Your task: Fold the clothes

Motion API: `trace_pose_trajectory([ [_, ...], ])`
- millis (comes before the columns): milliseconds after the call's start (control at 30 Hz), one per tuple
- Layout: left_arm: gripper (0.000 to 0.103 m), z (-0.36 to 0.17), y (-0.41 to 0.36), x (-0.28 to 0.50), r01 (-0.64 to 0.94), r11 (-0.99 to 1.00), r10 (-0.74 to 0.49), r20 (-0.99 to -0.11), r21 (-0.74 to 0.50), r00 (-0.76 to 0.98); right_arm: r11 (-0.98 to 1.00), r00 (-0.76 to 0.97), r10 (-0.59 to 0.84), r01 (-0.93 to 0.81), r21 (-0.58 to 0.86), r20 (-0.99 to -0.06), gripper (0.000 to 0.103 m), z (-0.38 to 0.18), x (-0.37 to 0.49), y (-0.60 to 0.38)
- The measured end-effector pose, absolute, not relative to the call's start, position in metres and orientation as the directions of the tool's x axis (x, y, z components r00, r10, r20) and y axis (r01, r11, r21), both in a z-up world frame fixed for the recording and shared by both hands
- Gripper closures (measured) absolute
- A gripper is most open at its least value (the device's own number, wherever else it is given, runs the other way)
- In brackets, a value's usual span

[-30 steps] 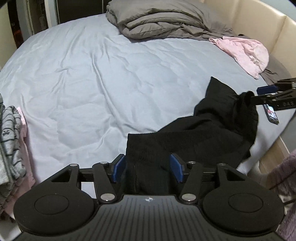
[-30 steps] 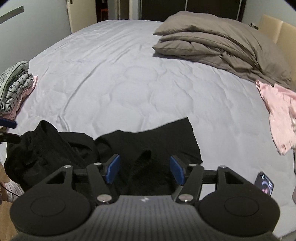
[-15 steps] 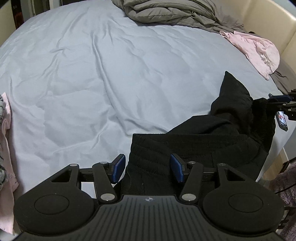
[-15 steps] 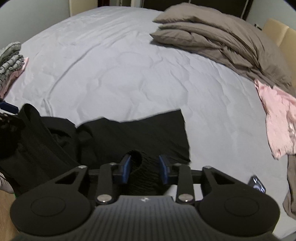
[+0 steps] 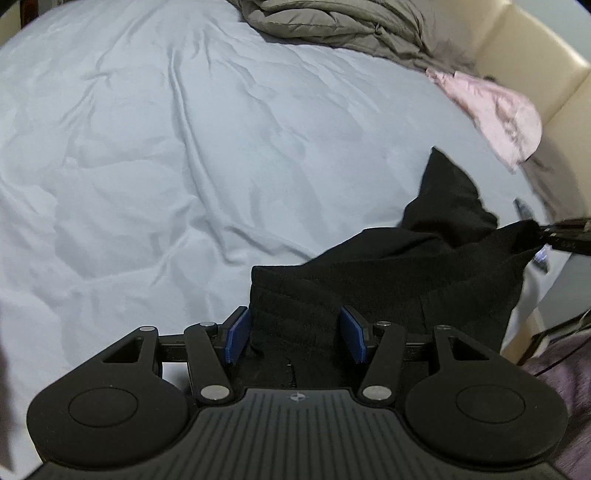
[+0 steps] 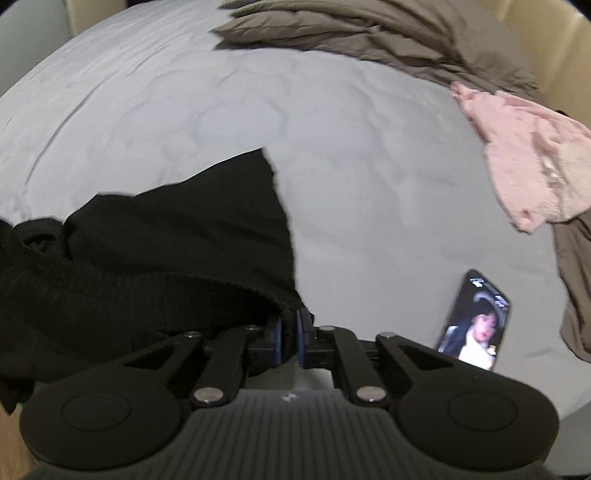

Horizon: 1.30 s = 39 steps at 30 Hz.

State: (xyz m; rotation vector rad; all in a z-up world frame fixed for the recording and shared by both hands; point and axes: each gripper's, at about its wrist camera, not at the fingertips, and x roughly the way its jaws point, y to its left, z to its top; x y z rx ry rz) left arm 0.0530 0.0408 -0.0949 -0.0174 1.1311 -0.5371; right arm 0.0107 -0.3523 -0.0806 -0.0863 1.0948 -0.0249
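Note:
A black knit garment [image 5: 388,269] lies crumpled at the near edge of the pale blue bed [image 5: 184,147]. My left gripper [image 5: 293,336] is open, its blue pads on either side of the garment's ribbed corner. My right gripper [image 6: 289,334] is shut on the garment's [image 6: 166,251] other corner, with the cloth pulled taut to the left. The right gripper [image 5: 569,234] also shows at the far right of the left wrist view, pinching the cloth.
A pink garment [image 6: 528,155] lies at the right of the bed by the beige headboard [image 5: 535,74]. A folded grey-brown duvet [image 6: 369,33] lies at the far side. A lit phone [image 6: 476,325] lies on the bed near my right gripper.
My right gripper has shut on the black garment's corner and pulled it to the right. My left gripper stays open around the other corner and has moved lower and closer to the bed.

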Motion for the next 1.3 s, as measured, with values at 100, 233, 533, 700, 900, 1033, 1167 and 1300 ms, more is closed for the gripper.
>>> trace_pose_trajectory([
  [100, 0.052, -0.096, 0.038, 0.052, 0.392, 0.872, -0.429, -0.841, -0.291, 0.329, 0.996, 0.467, -0.066, -0.021, -0.086, -0.882, 0.095, -0.076, 0.008, -0.353],
  [233, 0.052, -0.094, 0.037, 0.053, 0.377, 0.877, -0.430, -0.834, -0.296, 0.346, 0.993, 0.454, -0.098, -0.016, -0.118, -0.886, 0.094, -0.081, 0.007, -0.356],
  [533, 0.051, -0.095, 0.036, 0.060, 0.352, 0.882, -0.432, -0.836, -0.313, 0.339, 0.994, 0.446, -0.103, 0.009, -0.110, -0.889, 0.094, -0.086, 0.004, -0.366],
  [700, 0.081, -0.107, 0.027, 0.061, 0.364, 0.886, -0.410, -0.852, -0.286, 0.327, 0.993, 0.461, -0.101, -0.005, -0.116, -0.881, 0.094, -0.083, 0.006, -0.365],
  [900, 0.096, -0.064, 0.042, 0.044, 0.324, 0.904, -0.410, -0.776, -0.279, 0.479, 0.994, 0.500, -0.101, 0.010, -0.110, -0.860, 0.094, -0.072, 0.007, -0.364],
  [1033, 0.096, -0.036, 0.052, 0.033, 0.295, 0.914, -0.402, -0.714, -0.277, 0.573, 0.994, 0.557, -0.103, 0.028, -0.105, -0.824, 0.095, -0.056, 0.007, -0.359],
  [1167, 0.096, -0.003, 0.062, 0.015, 0.257, 0.930, -0.368, -0.635, -0.263, 0.680, 0.996, 0.641, -0.091, 0.045, -0.080, -0.762, 0.095, -0.028, 0.005, -0.349],
  [1300, 0.096, 0.043, 0.071, -0.001, 0.237, 0.945, -0.323, -0.537, -0.225, 0.779, 0.996, 0.737, -0.085, 0.043, -0.078, -0.671, 0.095, 0.013, 0.000, -0.335],
])
